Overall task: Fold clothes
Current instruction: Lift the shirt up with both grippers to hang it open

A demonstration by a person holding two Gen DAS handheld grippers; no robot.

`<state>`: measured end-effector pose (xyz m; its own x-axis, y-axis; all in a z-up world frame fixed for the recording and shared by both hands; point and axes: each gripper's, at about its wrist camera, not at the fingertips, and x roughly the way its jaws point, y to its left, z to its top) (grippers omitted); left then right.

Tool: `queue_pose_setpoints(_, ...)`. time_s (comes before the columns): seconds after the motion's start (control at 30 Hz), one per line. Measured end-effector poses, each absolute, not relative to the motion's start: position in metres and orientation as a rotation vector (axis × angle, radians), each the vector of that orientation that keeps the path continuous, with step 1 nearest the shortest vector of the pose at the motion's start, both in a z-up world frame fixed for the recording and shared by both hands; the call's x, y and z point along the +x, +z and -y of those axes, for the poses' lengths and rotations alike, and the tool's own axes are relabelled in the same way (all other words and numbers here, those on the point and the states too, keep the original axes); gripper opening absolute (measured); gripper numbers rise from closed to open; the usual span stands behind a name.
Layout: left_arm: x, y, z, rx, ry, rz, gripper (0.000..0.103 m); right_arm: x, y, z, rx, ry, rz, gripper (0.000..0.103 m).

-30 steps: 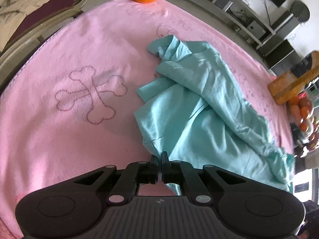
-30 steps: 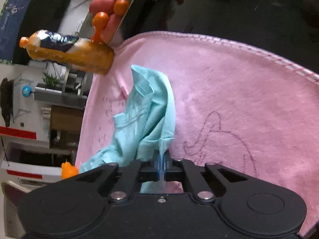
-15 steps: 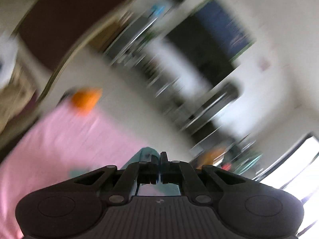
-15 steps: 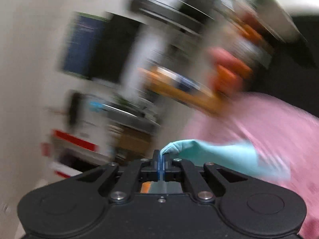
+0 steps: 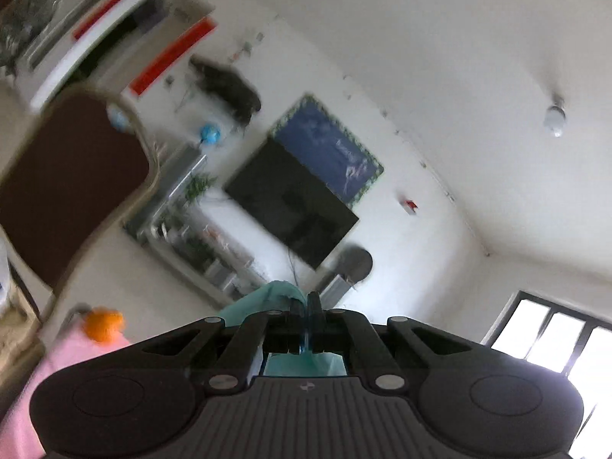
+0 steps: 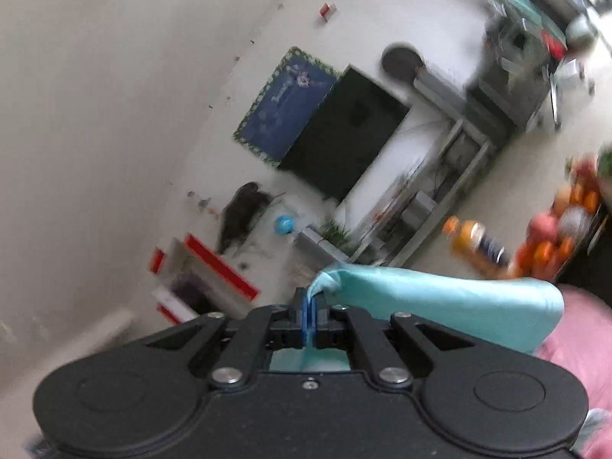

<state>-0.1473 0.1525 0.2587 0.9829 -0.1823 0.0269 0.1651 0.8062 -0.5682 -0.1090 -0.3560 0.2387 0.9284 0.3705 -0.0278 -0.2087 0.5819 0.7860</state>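
- Teal garment (image 5: 281,296) is pinched in my left gripper (image 5: 305,308), jaws clamped on the cloth, above the pink blanket (image 5: 57,363).
- Same garment (image 6: 440,298) is clamped in my right gripper (image 6: 310,306), stretching right toward the pink blanket (image 6: 577,340).
- I see an orange (image 5: 103,323) on the blanket's far edge.

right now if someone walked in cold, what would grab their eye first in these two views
The teal garment, pinched in both shut grippers: it trails rightward from the right gripper toward the pink blanket, and bunches at the left gripper. Beyond it, both cameras face the far wall, where a dark television hangs beside a blue poster. A blurred pile of oranges and other fruit sits at the right view's right edge.
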Motion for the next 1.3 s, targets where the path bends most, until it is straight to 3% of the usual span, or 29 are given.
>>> queue_pose_setpoints(0.1, -0.109, 0.239, -0.145, -0.595, -0.154, -0.207, 0.0, -0.106, 0.239, 0.349, 0.811, 0.313, -0.267, 0.002)
queue_pose_setpoints(0.23, -0.063, 0.228, -0.146, -0.595, -0.118, -0.268, 0.0, -0.079, 0.228, 0.349, 0.801, 0.277, -0.304, 0.002)
queue_pose_setpoints(0.4, 0.053, 0.215, -0.147, -0.579, -0.051, -0.49, 0.0, 0.035, 0.207, 0.331, 0.752, 0.173, -0.46, 0.002)
queue_pose_setpoints(0.5, 0.086, 0.251, -0.151, -0.568, -0.03, -0.429, 0.0, 0.095, 0.217, 0.314, 0.726, 0.114, -0.453, 0.002)
queue_pose_setpoints(0.6, 0.071, 0.301, -0.154, -0.525, -0.069, -0.24, 0.0, 0.102, 0.259, 0.306, 0.679, 0.154, -0.287, 0.002)
queue_pose_setpoints(0.77, 0.044, 0.289, -0.146, -0.452, -0.126, -0.157, 0.001, 0.079, 0.28, 0.318, 0.647, 0.244, -0.156, 0.002)
queue_pose_setpoints(0.9, 0.029, 0.208, -0.144, -0.443, -0.09, -0.263, 0.001, 0.078, 0.213, 0.326, 0.64, 0.249, -0.227, 0.002)
queue_pose_setpoints(1.1, 0.025, 0.049, -0.145, -0.508, 0.071, -0.542, 0.001, 0.074, 0.045, 0.327, 0.728, 0.177, -0.541, 0.002)
queue_pose_setpoints(1.3, 0.039, -0.037, -0.149, -0.439, 0.212, -0.746, 0.001, 0.061, -0.075, 0.307, 0.707, 0.065, -0.804, 0.002)
